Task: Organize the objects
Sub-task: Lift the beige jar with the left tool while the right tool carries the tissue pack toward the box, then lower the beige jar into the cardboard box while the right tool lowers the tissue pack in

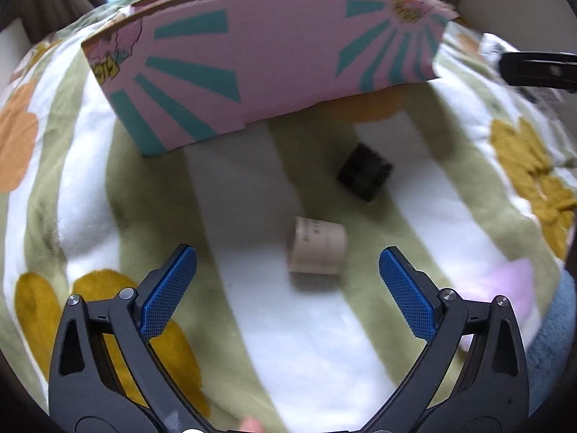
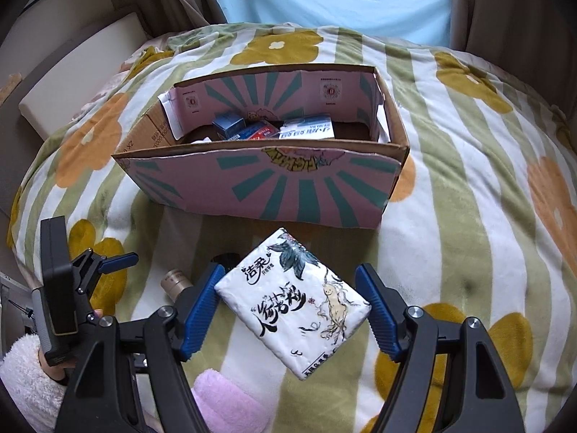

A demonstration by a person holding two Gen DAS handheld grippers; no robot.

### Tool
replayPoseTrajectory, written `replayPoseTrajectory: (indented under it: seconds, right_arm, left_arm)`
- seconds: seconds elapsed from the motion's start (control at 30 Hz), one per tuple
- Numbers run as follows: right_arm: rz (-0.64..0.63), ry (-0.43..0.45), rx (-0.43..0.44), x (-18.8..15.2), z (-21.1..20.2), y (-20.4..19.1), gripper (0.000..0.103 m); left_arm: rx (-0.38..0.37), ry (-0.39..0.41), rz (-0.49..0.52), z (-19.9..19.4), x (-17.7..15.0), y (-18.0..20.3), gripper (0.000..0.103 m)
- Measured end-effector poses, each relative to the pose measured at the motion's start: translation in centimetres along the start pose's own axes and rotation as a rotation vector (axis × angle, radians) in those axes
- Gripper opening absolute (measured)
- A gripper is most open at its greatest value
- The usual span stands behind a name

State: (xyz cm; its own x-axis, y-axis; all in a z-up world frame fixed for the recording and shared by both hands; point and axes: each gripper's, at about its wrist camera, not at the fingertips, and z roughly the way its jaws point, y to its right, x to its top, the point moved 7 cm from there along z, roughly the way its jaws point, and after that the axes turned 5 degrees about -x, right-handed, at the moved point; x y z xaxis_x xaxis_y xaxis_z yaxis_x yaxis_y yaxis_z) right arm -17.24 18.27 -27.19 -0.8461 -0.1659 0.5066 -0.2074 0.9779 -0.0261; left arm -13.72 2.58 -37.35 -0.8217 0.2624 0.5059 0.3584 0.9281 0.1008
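Observation:
A pink cardboard box point(image 2: 267, 191) with teal rays stands open on the flowered blanket point(image 2: 468, 216); it holds several small boxes point(image 2: 252, 128). My right gripper point(image 2: 292, 306) is shut on a white tissue pack point(image 2: 294, 301), held above the blanket in front of the box. My left gripper point(image 1: 288, 270) is open and empty, low over the blanket. A beige jar point(image 1: 317, 247) lies on its side just ahead between its fingers. A small black object point(image 1: 364, 171) lies beyond, near the box point(image 1: 267, 61). The left gripper point(image 2: 119, 261) and jar point(image 2: 176, 281) show at the right view's lower left.
A pink cloth point(image 2: 227, 400) lies at the near edge under the right gripper. A white cushion point(image 2: 72, 75) and curtains stand beyond the blanket at the left. The right gripper's black body point(image 1: 537, 68) shows at the left view's upper right.

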Motion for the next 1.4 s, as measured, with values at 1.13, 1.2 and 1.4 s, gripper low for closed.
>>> replayPoseTrajectory:
  seconds: [1.13,1.2,1.4]
  right_arm:
    - [-0.069,0.098,-0.044,5.3,-5.9,0.2,0.071]
    - [-0.085,0.11,-0.043,6.7,-6.6,0.0,0.071]
    - [-0.098,0.105,0.019,11.3,-7.3,-1.7,0.071]
  left_arm:
    - [-0.051,0.232,0.088,-13.8,12.2,-0.4,0.025]
    - [-0.049,0.248,0.098,-15.0,14.1,-0.6,0.025]
    - [-0.044,0.249,0.098,-15.9,19.8,-2.0,0.025]
